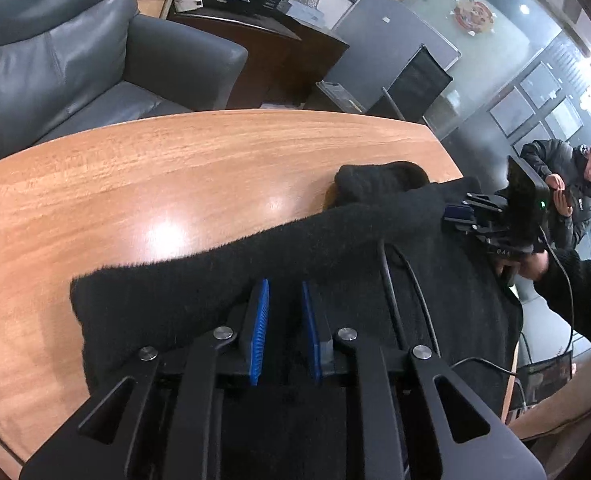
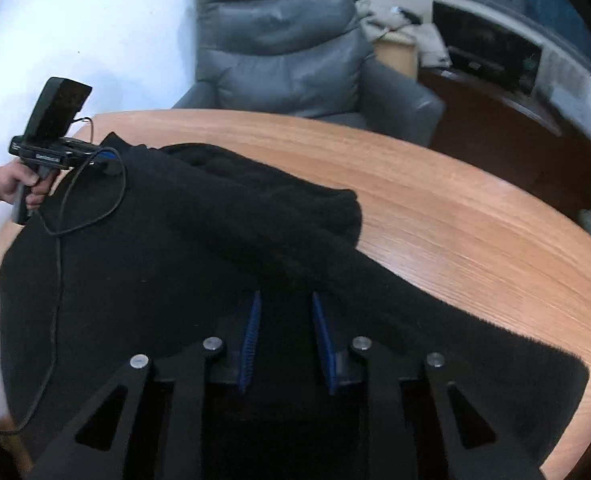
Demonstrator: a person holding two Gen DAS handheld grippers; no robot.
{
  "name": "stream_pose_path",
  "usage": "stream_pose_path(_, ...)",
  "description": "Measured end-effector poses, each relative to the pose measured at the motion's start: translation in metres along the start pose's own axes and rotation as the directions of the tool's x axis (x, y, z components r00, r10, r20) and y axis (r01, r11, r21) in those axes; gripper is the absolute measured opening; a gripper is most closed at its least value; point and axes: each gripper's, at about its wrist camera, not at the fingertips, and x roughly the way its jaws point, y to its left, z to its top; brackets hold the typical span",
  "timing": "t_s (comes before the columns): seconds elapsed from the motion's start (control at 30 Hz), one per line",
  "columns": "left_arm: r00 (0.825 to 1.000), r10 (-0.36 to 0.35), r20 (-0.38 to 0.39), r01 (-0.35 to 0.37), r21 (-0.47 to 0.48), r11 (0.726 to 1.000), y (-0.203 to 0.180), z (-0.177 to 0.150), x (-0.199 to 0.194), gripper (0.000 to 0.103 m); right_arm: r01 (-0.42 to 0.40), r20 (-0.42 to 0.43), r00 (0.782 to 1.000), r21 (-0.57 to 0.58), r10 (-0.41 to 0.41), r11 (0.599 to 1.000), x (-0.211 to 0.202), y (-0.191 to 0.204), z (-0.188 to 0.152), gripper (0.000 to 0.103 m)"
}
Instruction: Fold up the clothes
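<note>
**Both grippers parted over a black fleece garment on the desk**

My left gripper [image 1: 284, 316] sits low over the black garment [image 1: 375, 248], its two blue ribbed pads standing apart with only dark cloth showing in the gap; it grips nothing. My right gripper [image 2: 285, 328] looks the same in its own camera: blue pads spread, released, hovering just over the cloth. From the left wrist view I can also see that right gripper from outside, at the garment's far edge, held in a bare hand [image 1: 533, 266] with a dark sleeve behind it. From the right wrist view the left gripper appears at the far left corner of the cloth, gripped by my other hand [image 2: 17, 184], a thin black cable [image 2: 61, 224] looping from it across the fabric.

The garment is thick, matte and fuzzy, like fleece or a soft knit, with a napped edge that catches the light. It lies spread across the near part of the desk [image 1: 155, 184], with a long band, seemingly a sleeve, folded diagonally across the body and a rounded bunched lump at its far end.

The desk is glossy orange-brown wood with a curved edge and visible grain. Beyond it stands a grey leather armchair [image 2: 279, 48], padded and creased. A seated person in a dark jacket [image 1: 575, 184] shows at the right of the left view.
</note>
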Motion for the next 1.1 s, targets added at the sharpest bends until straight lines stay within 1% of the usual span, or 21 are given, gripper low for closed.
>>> stream_pose_path(0.03, 1.000, 0.005, 0.005, -0.005, -0.006, 1.000, -0.001, -0.001, 0.001, 0.016, 0.011, 0.009, 1.000, 0.003, -0.011, 1.000, 0.000, 0.003, -0.004, 0.030)
stream_pose_path(0.1, 1.000, 0.018, 0.008, -0.017, -0.018, 1.000, -0.003, -0.007, -0.002, 0.016, 0.032, 0.028, 0.999, 0.010, -0.032, 0.999, 0.000, 0.008, -0.012, 0.038)
stream_pose_path(0.2, 0.999, 0.052, 0.004, -0.052, -0.028, 0.998, -0.018, -0.035, -0.014, 0.016, 0.063, 0.055, 0.996, 0.020, -0.064, 0.998, 0.000, 0.016, -0.024, 0.041)
stream_pose_path(0.23, 0.997, 0.072, 0.001, -0.072, -0.034, 0.997, -0.025, -0.050, -0.020, 0.016, 0.058, 0.061, 0.996, 0.019, -0.059, 0.998, -0.002, 0.021, -0.026, 0.042)
stream_pose_path(0.33, 0.994, 0.106, -0.014, -0.107, -0.084, 0.991, -0.044, -0.089, -0.036, 0.017, 0.002, 0.071, 0.997, 0.005, -0.002, 1.000, -0.015, 0.045, -0.026, 0.051)
stream_pose_path(0.37, 0.993, 0.115, -0.026, -0.117, -0.106, 0.988, -0.051, -0.103, -0.043, 0.020, -0.017, 0.074, 0.997, 0.000, 0.017, 1.000, -0.019, 0.053, -0.027, 0.053)
stream_pose_path(0.43, 0.991, 0.124, -0.047, -0.129, -0.135, 0.982, -0.065, -0.121, -0.056, 0.043, -0.054, 0.079, 0.995, -0.010, 0.055, 0.998, -0.027, 0.068, -0.027, 0.053)
stream_pose_path(0.47, 0.991, 0.128, -0.038, -0.132, -0.133, 0.982, -0.076, -0.124, -0.065, 0.046, -0.073, 0.082, 0.994, -0.015, 0.074, 0.997, -0.031, 0.076, -0.027, 0.053)
stream_pose_path(0.53, 0.992, 0.126, -0.002, -0.125, -0.108, 0.986, -0.099, -0.126, -0.079, 0.048, -0.109, 0.102, 0.989, -0.021, 0.111, 0.994, -0.038, 0.091, -0.024, 0.058)
stream_pose_path(0.57, 0.993, 0.119, 0.023, -0.116, -0.085, 0.990, -0.113, -0.124, -0.085, 0.050, -0.114, 0.110, 0.987, -0.023, 0.116, 0.993, -0.035, 0.096, -0.021, 0.064)
stream_pose_path(0.6, 0.993, 0.111, 0.045, -0.108, -0.062, 0.992, -0.125, -0.123, -0.089, 0.054, -0.108, 0.099, 0.989, -0.028, 0.110, 0.994, -0.028, 0.101, -0.019, 0.064)
stream_pose_path(0.63, 0.993, 0.106, 0.049, -0.103, -0.045, 0.994, -0.133, -0.119, -0.083, 0.060, -0.084, 0.074, 0.994, -0.030, 0.086, 0.996, -0.017, 0.104, -0.019, 0.064)
stream_pose_path(0.67, 0.994, 0.100, 0.052, -0.099, -0.028, 0.995, -0.141, -0.114, -0.077, 0.062, -0.043, 0.039, 0.998, -0.031, 0.045, 0.999, -0.002, 0.105, -0.021, 0.063)
stream_pose_path(0.7, 0.994, 0.094, 0.054, -0.094, -0.013, 0.996, -0.148, -0.110, -0.071, 0.062, -0.012, 0.029, 1.000, -0.024, 0.012, 1.000, 0.007, 0.105, -0.023, 0.056)
stream_pose_path(0.8, 0.998, 0.056, 0.004, -0.056, -0.047, 0.997, -0.145, -0.099, -0.033, 0.062, 0.081, 0.064, 0.995, 0.023, -0.082, 0.996, 0.008, 0.101, -0.022, 0.054)
stream_pose_path(0.87, 0.999, 0.044, -0.013, -0.045, -0.081, 0.996, -0.141, -0.095, -0.015, 0.063, 0.160, 0.069, 0.984, 0.067, -0.164, 0.985, -0.003, 0.098, -0.019, 0.054)
stream_pose_path(0.93, 0.999, 0.043, -0.021, -0.046, -0.153, 0.987, -0.128, -0.096, -0.003, 0.063, 0.165, 0.098, 0.979, 0.115, -0.176, 0.980, -0.028, 0.093, -0.023, 0.054)
stream_pose_path(1.0, 1.000, 0.013, 0.000, -0.012, -0.224, 0.975, -0.115, -0.100, -0.006, 0.062, 0.160, 0.123, 0.977, 0.137, -0.177, 0.978, -0.052, 0.093, -0.031, 0.060)
stream_pose_path(1.03, 1.000, 0.014, 0.006, -0.012, -0.243, 0.970, -0.115, -0.101, -0.009, 0.062, 0.172, 0.099, 0.978, 0.127, -0.185, 0.977, -0.054, 0.092, -0.039, 0.061)
stream_pose_path(1.07, 1.000, 0.028, 0.006, -0.025, -0.248, 0.968, -0.119, -0.100, -0.013, 0.062, 0.184, 0.057, 0.980, 0.118, -0.192, 0.976, -0.054, 0.089, -0.053, 0.063)
stream_pose_path(1.1, 0.999, 0.029, 0.027, -0.022, -0.239, 0.971, -0.127, -0.099, -0.020, 0.062, 0.196, 0.016, 0.980, 0.109, -0.199, 0.974, -0.054, 0.085, -0.067, 0.063)
